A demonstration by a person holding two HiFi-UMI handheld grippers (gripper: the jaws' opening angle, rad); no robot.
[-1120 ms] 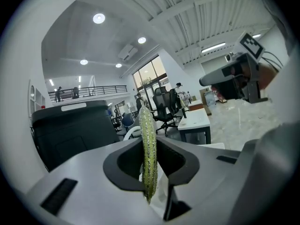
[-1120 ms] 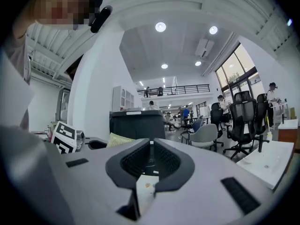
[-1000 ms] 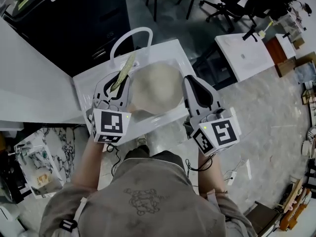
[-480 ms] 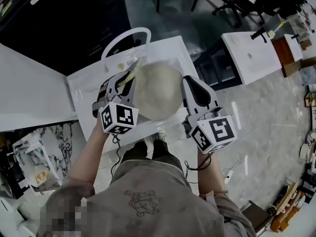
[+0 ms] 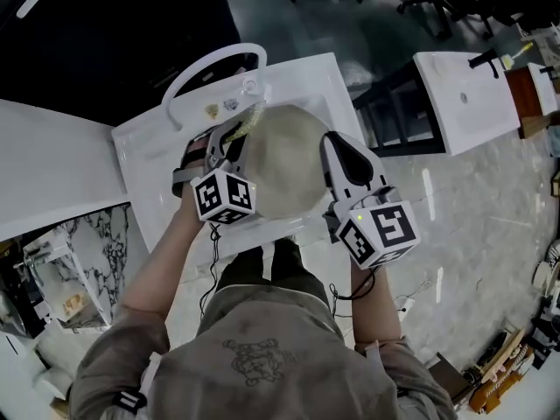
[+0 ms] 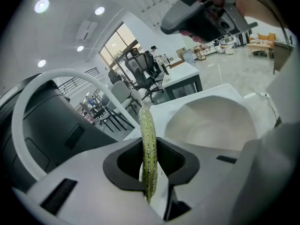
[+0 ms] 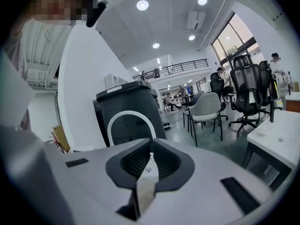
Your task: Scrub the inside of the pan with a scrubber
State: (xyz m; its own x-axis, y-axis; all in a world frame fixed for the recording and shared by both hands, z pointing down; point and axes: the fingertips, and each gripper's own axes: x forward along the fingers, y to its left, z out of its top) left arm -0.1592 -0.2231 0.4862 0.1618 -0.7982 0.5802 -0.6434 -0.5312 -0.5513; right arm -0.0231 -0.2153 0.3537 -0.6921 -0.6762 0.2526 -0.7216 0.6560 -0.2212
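Observation:
The pan (image 5: 282,160), round with a pale beige inside, is held over the white sink (image 5: 144,151). My left gripper (image 5: 232,136) is shut on a thin green scrubber (image 5: 251,117), which stands edge-on between the jaws (image 6: 148,144). The scrubber's tip reaches the pan's far left rim. The left gripper view shows the pan's inside (image 6: 213,123) just right of the scrubber. My right gripper (image 5: 338,150) is at the pan's right edge, shut on a flat metal part of the pan (image 7: 144,186).
A white arched faucet (image 5: 210,62) rises behind the sink (image 7: 128,120). A black cabinet (image 7: 124,104) stands beyond it. A white table (image 5: 464,99) and office chairs (image 7: 246,90) are to the right. A white counter (image 5: 48,164) lies to the left.
My left gripper has moved right and forward with the scrubber, from the sink's left side to the pan's far left rim. The right gripper has stayed on the pan.

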